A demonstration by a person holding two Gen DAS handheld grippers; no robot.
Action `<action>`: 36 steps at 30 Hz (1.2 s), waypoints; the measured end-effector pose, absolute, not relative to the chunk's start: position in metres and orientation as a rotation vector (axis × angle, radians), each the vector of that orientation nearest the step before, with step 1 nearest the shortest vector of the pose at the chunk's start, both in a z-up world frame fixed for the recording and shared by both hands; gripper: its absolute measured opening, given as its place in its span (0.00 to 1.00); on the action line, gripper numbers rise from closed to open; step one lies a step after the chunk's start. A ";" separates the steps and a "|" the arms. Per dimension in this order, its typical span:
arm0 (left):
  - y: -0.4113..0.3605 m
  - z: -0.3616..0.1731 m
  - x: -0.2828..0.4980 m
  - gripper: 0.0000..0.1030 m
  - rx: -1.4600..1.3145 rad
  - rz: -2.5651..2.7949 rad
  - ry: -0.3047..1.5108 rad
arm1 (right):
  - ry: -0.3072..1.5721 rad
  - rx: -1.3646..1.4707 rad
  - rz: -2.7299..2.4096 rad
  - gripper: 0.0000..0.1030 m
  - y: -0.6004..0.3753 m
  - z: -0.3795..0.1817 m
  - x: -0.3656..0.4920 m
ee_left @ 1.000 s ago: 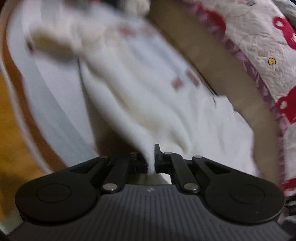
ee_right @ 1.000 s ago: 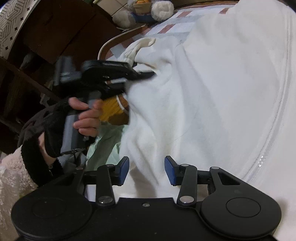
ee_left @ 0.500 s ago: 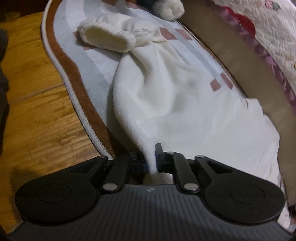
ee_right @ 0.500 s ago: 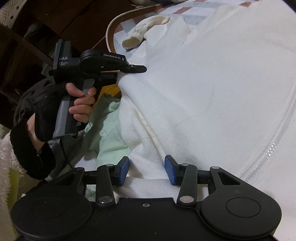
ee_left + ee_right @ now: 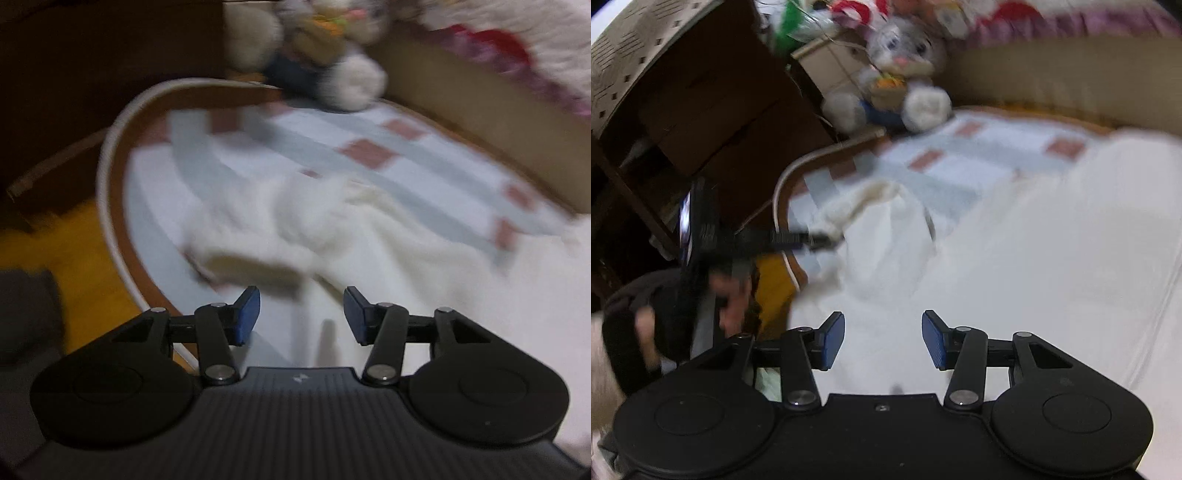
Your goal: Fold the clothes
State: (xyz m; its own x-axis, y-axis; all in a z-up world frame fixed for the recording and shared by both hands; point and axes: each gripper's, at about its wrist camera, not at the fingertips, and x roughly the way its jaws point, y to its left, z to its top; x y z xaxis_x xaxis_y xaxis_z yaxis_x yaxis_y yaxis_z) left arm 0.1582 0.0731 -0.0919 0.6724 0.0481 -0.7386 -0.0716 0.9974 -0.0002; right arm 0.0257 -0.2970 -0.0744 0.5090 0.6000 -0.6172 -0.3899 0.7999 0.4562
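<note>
A white fleece garment point(image 5: 388, 251) lies spread on a checked rug point(image 5: 406, 162); its cuffed sleeve point(image 5: 255, 258) points toward the rug's left edge. My left gripper point(image 5: 301, 314) hangs open just above the cloth with nothing between its fingers. In the right wrist view the same garment point(image 5: 1034, 258) fills the right half, and my right gripper point(image 5: 882, 341) stands open over it, empty. The left gripper point(image 5: 798, 238), held by a hand in a dark sleeve point(image 5: 727, 295), shows there at the sleeve end. Both views are blurred by motion.
A grey plush rabbit point(image 5: 897, 74) sits at the rug's far end beside a bed frame point(image 5: 480, 99) with a quilt point(image 5: 535, 37). Dark wooden furniture point(image 5: 713, 99) stands at the left. Wooden floor point(image 5: 74, 251) borders the rug. A pale green cloth point(image 5: 768, 384) peeks below the left finger.
My left gripper has let go of the white garment's edge and now stands open. The sleeve has dropped onto the rug. Both cameras have tilted up toward the plush rabbit.
</note>
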 end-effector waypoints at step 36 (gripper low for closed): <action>0.061 -0.068 0.259 0.62 0.348 -0.041 0.789 | 0.940 0.352 0.658 0.51 -0.329 -0.135 0.049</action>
State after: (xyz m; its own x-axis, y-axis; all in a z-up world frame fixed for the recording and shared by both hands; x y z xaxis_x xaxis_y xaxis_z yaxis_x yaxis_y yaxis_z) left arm 0.2586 0.0605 -0.0680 0.7066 0.0930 -0.7015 0.1649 0.9424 0.2910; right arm 0.0491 -0.3286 -0.1354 0.4166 0.6578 -0.6275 -0.3644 0.7532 0.5476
